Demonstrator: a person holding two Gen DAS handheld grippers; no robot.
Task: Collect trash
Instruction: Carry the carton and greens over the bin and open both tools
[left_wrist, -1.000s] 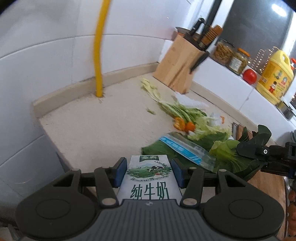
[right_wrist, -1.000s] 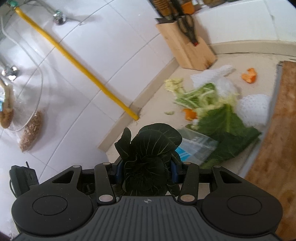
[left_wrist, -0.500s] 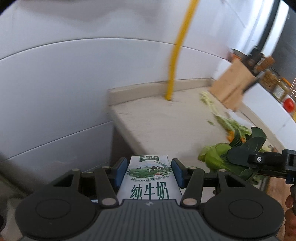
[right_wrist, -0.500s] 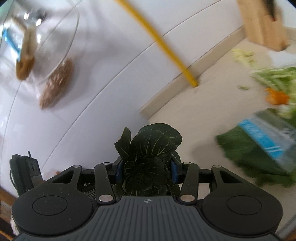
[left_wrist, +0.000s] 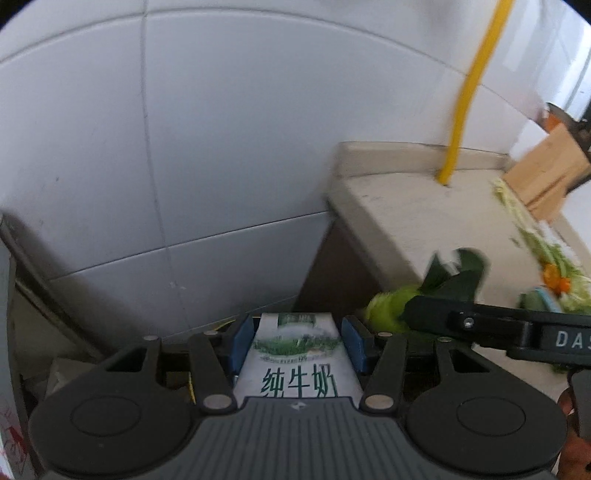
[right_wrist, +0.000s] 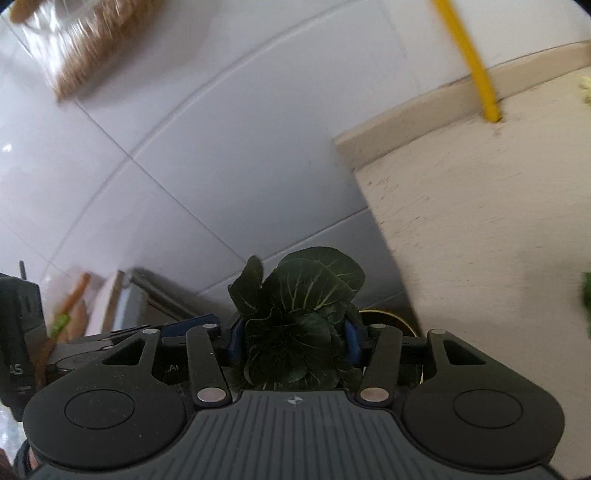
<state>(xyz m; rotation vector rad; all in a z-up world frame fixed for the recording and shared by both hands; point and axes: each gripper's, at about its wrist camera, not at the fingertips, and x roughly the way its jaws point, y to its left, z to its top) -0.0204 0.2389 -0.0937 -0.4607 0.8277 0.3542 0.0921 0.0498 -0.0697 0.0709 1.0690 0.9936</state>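
A white and green milk carton (left_wrist: 299, 354) sits upright between the blue pads of my left gripper (left_wrist: 297, 332), which is shut on it. A dark leafy green vegetable (right_wrist: 295, 295) fills the space between the blue pads of my right gripper (right_wrist: 293, 332). Its jaws are opening, and the leaves still touch both pads. In the left wrist view the right gripper (left_wrist: 410, 314) reaches in from the right, with the vegetable's pale green stem (left_wrist: 384, 314) at its tip. Both grippers hang beyond the left end of the counter (left_wrist: 424, 221), tilted downward.
A white tiled wall (left_wrist: 184, 147) fills the background. A yellow pipe (left_wrist: 465, 92) rises from the counter. A wooden knife block (left_wrist: 546, 177) and vegetable scraps (left_wrist: 554, 266) lie farther right. Below the right gripper's fingers a curved yellowish rim (right_wrist: 384, 314) shows over a dark space.
Both views have swung left and lower, off the counter toward the tiled wall; the counter's end now lies on the right. The right pads stand slightly wider. Both items stay between the pads.
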